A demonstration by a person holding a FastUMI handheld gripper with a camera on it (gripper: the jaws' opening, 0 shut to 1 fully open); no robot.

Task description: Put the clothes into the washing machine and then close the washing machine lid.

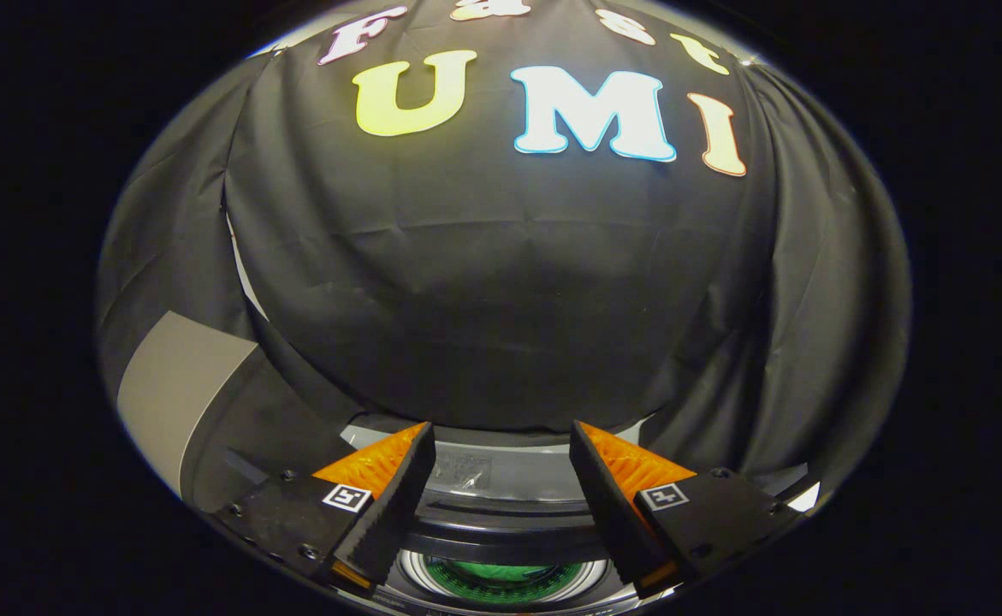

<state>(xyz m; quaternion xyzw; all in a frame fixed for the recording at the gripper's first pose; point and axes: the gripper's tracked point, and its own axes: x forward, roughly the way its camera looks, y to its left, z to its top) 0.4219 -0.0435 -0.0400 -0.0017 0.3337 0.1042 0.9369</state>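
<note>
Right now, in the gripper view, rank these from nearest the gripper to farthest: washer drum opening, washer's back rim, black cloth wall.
Gripper open, empty.
1. Drum opening, between and below the fingers.
2. Back rim, just ahead of the fingertips.
3. Black cloth wall, beyond the washer.

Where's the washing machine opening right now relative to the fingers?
In the gripper view, the washing machine opening sits low between the spread fingers of the open hand-held gripper, green fabric visible inside, the booth's black cloth wall beyond.
</note>
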